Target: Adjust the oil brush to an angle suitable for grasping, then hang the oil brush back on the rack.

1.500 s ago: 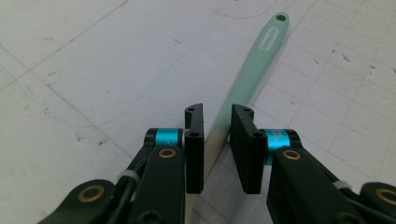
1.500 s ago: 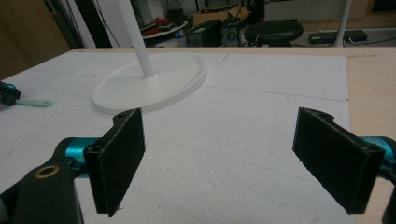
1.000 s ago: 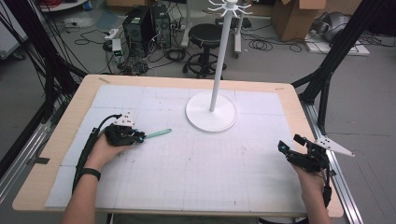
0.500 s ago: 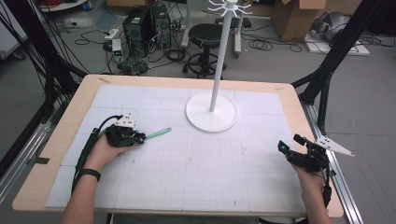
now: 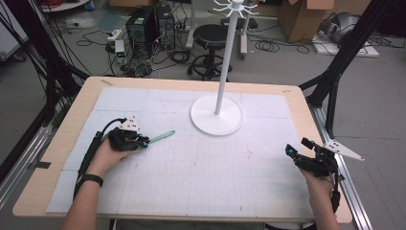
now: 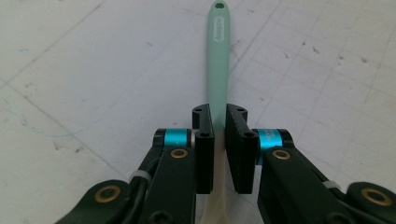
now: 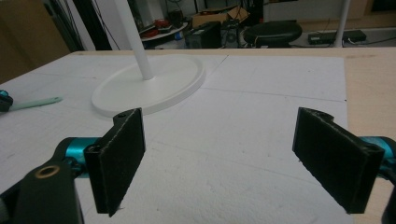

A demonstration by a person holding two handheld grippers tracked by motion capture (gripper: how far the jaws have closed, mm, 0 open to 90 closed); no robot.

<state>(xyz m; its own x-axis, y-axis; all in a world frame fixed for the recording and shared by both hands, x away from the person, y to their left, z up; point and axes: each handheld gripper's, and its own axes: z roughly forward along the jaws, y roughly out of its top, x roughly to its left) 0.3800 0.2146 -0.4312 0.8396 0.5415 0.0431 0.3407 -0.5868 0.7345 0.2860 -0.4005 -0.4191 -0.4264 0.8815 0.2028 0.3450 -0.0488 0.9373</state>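
- While I watch the left gripper view, I count one mint-green utensil, a long flat handle with a hole at its far end and a paler cream part running back between the jaws.
- It lies flat on the surface, on the left half, handle pointing toward the white stand.
- Raised lettering runs along the handle near the hole; I cannot read it.
- My left gripper has its two jaws closed in against the utensil's sides, clamping it where green meets cream.
- From the high view I see the same gripper low on the surface with my left hand behind it, one dark band on that wrist.
- One white stand rests on a round base past the middle of the surface, with a single upright pole and a ring of hooks on top.
- My right gripper has its jaws spread wide with nothing between them; it sits near the right edge, well apart from the utensil.
- One white gridded mat covers the wooden surface.
- On the floor beyond I count one black stool, computer boxes and loose cables.
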